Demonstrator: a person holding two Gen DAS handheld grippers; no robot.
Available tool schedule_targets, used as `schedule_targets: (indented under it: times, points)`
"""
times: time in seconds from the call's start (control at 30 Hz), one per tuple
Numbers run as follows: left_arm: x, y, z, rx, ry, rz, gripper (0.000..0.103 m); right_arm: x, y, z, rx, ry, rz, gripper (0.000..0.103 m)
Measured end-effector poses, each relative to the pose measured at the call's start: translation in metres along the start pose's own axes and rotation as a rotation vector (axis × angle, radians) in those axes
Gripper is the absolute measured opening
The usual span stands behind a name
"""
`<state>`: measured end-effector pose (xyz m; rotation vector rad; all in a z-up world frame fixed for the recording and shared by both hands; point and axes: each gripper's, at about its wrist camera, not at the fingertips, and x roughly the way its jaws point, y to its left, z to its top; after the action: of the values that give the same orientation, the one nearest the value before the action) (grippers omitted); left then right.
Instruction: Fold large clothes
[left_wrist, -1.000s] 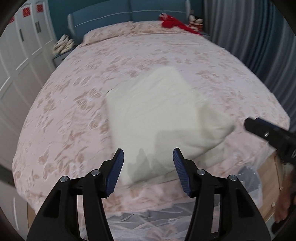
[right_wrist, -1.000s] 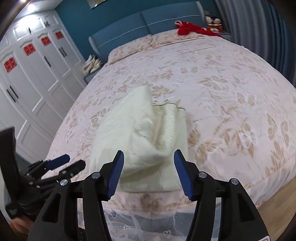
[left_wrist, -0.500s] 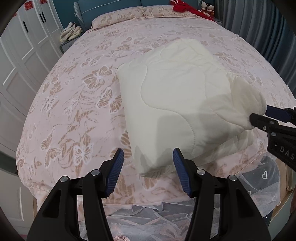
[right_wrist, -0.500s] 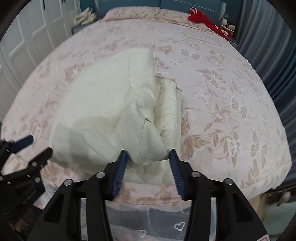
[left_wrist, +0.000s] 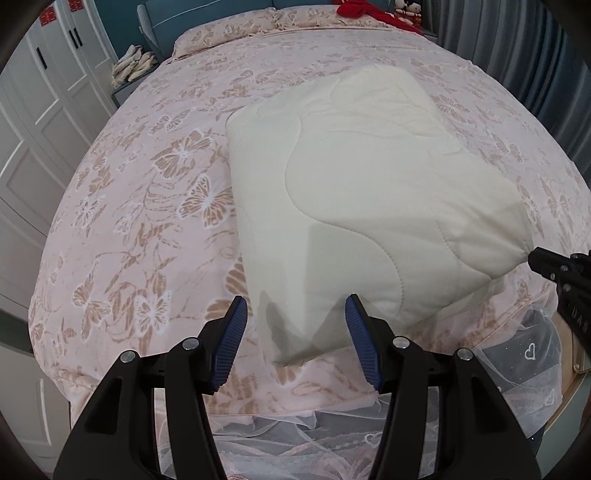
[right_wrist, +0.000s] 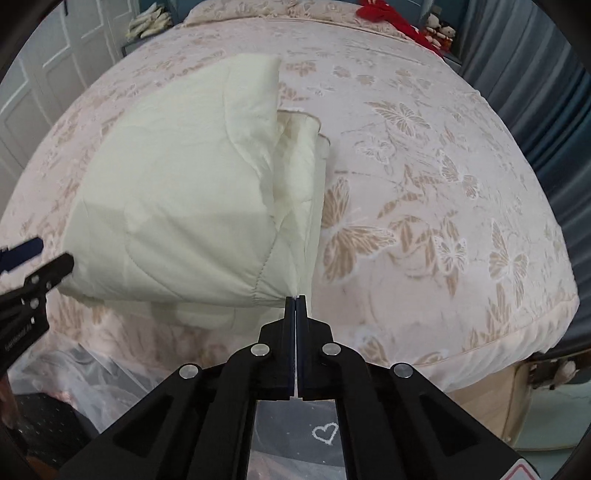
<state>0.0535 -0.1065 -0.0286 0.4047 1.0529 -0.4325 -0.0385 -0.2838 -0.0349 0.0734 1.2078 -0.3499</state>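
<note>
The cream quilt (left_wrist: 362, 192) lies folded on the flowery bed (left_wrist: 140, 206), right in front of both tongs. The right tongs (right_wrist: 296, 301) are pinched shut on the quilt's near right corner; their jaws have just been closing, and the corner cloth is squeezed between them. The left tongs (left_wrist: 295, 325) stand open, with the quilt's other near corner just ahead of the tips, and the pads do not press on it. To do this step well, I think the left tongs should slide on so the corner sits deep between the pads, then squeeze all the layers at once. Then both tongs should lift together, so the thick quilt does not sag or slip out. The right view shows loose inner layers (right_wrist: 299, 173) bunched along the quilt's right side. The left view does not show those, but it shows the smooth stitched top.
</note>
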Motion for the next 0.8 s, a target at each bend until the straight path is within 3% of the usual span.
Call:
schedule_targets:
  times: [0.2,0.27,0.37,0.43,0.47,0.5,0.53,0.6,0.8]
  points:
    - [0.006,0.000,-0.001,-0.004,0.021,-0.022,0.055,0.032,-0.007,-0.012,0.025,0.067,-0.011,0.000]
    - [0.006,0.000,-0.002,0.004,0.009,0.000,0.053,0.046,-0.014,-0.022,0.013,0.098,-0.128,0.000]
    - [0.014,0.001,-0.002,-0.001,0.017,0.001,0.053,0.058,-0.051,-0.039,0.184,0.151,-0.004,0.000]
    - [0.017,0.003,-0.001,-0.012,0.025,-0.008,0.055,0.035,-0.068,-0.040,0.278,0.093,0.122,0.000]
    - [0.018,0.003,-0.001,-0.013,0.026,-0.007,0.055,0.019,-0.072,-0.035,0.300,0.049,0.163,0.002]
    - [0.019,0.001,-0.001,-0.010,0.025,-0.005,0.055,0.003,-0.072,-0.027,0.300,0.006,0.193,0.014]
    - [0.019,0.000,0.000,-0.007,0.025,-0.002,0.055,-0.007,-0.070,-0.019,0.289,-0.024,0.204,0.020]
    - [0.020,-0.002,-0.001,-0.002,0.023,0.002,0.055,-0.028,-0.059,0.002,0.239,-0.102,0.236,0.049]
    - [0.015,0.002,0.001,-0.015,0.025,-0.009,0.055,-0.010,-0.010,0.042,0.089,-0.061,0.281,0.051]
